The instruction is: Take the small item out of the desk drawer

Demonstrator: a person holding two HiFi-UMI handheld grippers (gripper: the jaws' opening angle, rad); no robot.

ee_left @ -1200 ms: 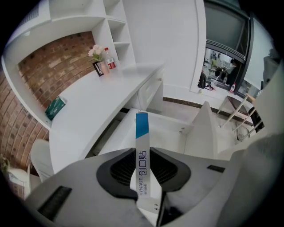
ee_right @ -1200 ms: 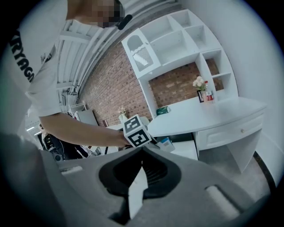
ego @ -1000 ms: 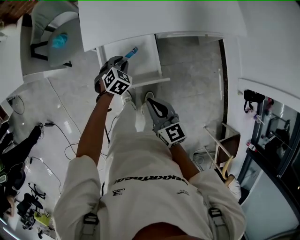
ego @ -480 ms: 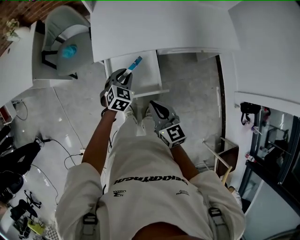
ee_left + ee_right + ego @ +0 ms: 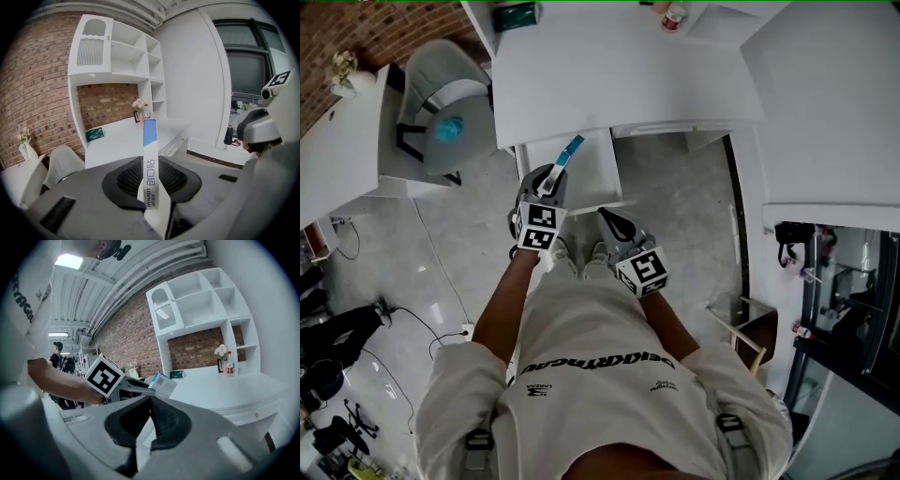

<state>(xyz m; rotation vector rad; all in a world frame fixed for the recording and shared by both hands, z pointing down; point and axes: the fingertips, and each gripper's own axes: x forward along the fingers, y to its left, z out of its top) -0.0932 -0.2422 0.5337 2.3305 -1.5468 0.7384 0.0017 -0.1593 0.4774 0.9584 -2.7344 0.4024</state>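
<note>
My left gripper [image 5: 551, 176] is shut on a slim white and blue box [image 5: 568, 151], held over the open white desk drawer [image 5: 598, 178]. In the left gripper view the box [image 5: 150, 164] stands upright between the jaws of the left gripper [image 5: 153, 206], its blue end pointing away. My right gripper [image 5: 606, 217] hangs to the right, near the drawer's front edge, shut with nothing in it. In the right gripper view the right gripper [image 5: 149, 405] is shut, and beyond it show the left gripper's marker cube [image 5: 104, 376] and the box [image 5: 162, 384].
The white desk top [image 5: 619, 75] lies above the drawer, with a green packet [image 5: 516, 16] and a small bottle [image 5: 673, 17] at its far edge. A grey chair [image 5: 441, 103] stands at the left. Another white surface [image 5: 825, 122] lies at the right. Cables lie on the floor [image 5: 403, 319].
The head view has drawn back, so more of the desk top shows. The left gripper still holds the box over the drawer. The right gripper stays shut beside it.
</note>
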